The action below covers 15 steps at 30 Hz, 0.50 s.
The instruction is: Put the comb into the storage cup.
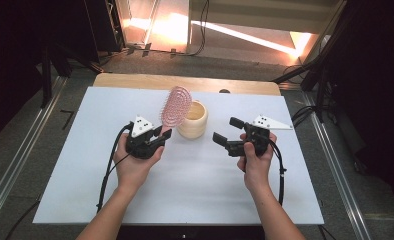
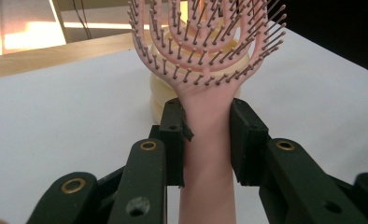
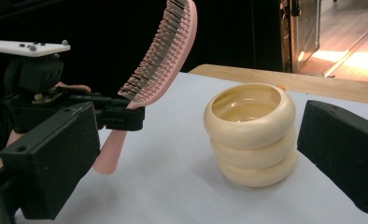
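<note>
High view first: nearest to us, our two forearms come in from the bottom edge over the white table [image 1: 75,165]. Our left hand [image 1: 135,165] grips the left gripper [image 1: 162,134], whose jaws are closed on the handle of a pink hairbrush [image 1: 175,106]. Left gripper view shows the two black pads pressed against either side of that handle, with the bristled head [image 2: 205,42] rising up and away from us, bristles toward the camera. Our right hand [image 1: 255,160] carries the right gripper [image 1: 227,131], its jaws spread wide and holding nothing. Right gripper view looks between those parted jaws at a cream ribbed cup [image 3: 251,133] standing upright on the table, with the brush tilted in the air beside it. Farther out, the cup sits just behind and between both grippers, the brush head leaning by its rim. Beyond lie the table's wooden edge [image 1: 135,80] and a lit floor [image 1: 245,35].
</note>
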Available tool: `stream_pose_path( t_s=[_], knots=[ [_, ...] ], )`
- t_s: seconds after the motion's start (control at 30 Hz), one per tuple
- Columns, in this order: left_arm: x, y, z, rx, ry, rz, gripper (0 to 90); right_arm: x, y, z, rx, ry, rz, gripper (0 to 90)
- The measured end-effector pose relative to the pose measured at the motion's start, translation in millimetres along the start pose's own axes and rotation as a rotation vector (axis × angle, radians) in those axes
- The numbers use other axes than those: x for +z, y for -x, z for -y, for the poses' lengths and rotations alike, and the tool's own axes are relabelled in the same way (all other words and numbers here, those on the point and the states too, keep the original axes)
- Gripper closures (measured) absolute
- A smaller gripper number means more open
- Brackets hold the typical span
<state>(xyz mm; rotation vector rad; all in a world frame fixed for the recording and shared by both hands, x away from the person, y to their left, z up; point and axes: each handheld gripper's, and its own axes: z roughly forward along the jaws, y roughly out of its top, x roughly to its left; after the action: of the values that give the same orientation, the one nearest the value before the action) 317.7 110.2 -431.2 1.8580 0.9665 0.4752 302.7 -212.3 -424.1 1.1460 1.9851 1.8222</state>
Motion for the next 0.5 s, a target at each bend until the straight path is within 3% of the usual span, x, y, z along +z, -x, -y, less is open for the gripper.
stream_pose_path(
  t_s=[0.5],
  knots=[
    [2.2, 10.9, 3.3, 0.006, 0.005, 0.030, 70.8, 17.6, -3.4, -7.2, 0.060, 0.004, -0.013, 0.0]
  ],
)
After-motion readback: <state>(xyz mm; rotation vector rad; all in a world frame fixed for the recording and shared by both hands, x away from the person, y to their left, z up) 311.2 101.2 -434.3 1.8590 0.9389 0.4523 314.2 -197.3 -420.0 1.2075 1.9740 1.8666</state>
